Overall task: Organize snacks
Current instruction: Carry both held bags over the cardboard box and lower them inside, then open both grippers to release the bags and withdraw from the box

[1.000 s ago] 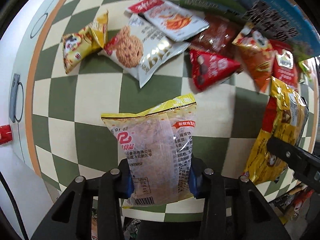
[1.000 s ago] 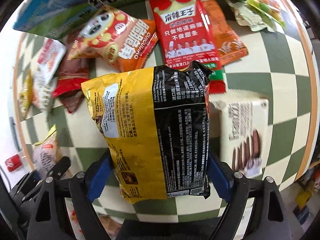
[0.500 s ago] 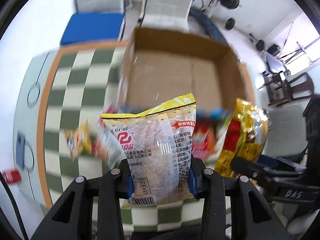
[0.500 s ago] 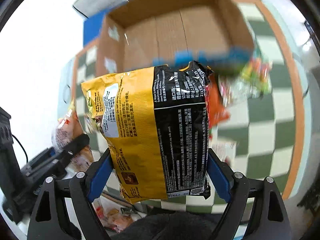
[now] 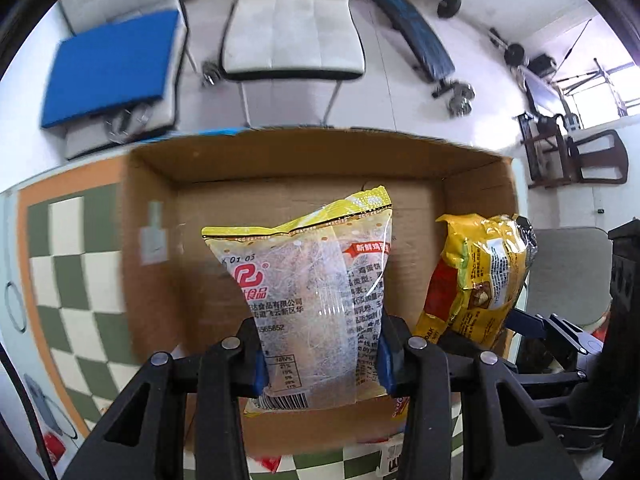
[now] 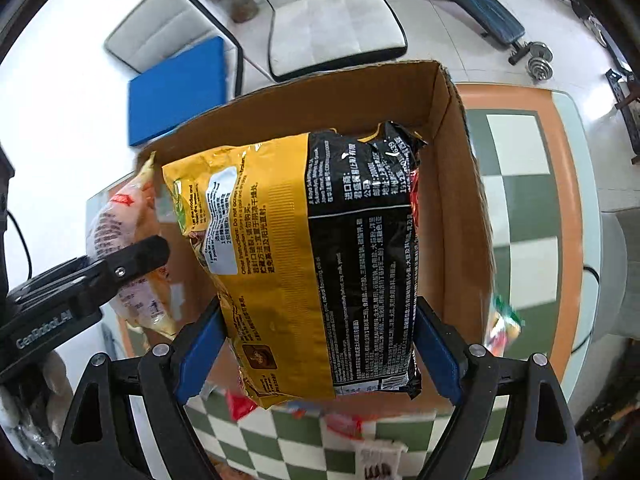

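My left gripper [image 5: 320,356] is shut on a clear snack bag with a yellow top [image 5: 308,296], held above the open cardboard box [image 5: 168,248]. My right gripper [image 6: 318,340] is shut on a wide yellow and black noodle packet [image 6: 304,256], also over the box [image 6: 452,200]. In the left wrist view the noodle packet [image 5: 480,280] hangs at the right side of the box. The right wrist view shows the clear bag [image 6: 120,248] and the left gripper's black finger [image 6: 136,260] at the left. The box floor that shows is bare.
The box stands on a green and cream checkered table [image 5: 76,272] with an orange border [image 6: 560,184]. Loose snack packets [image 6: 348,424] lie on the table in front of the box. White chairs [image 5: 292,24], a blue cushion [image 5: 112,64] and gym gear [image 5: 404,24] stand on the floor beyond.
Both grippers have risen from the snack pile on the table and moved forward with their bags. They now hang over the open cardboard box. Both grips are unchanged.
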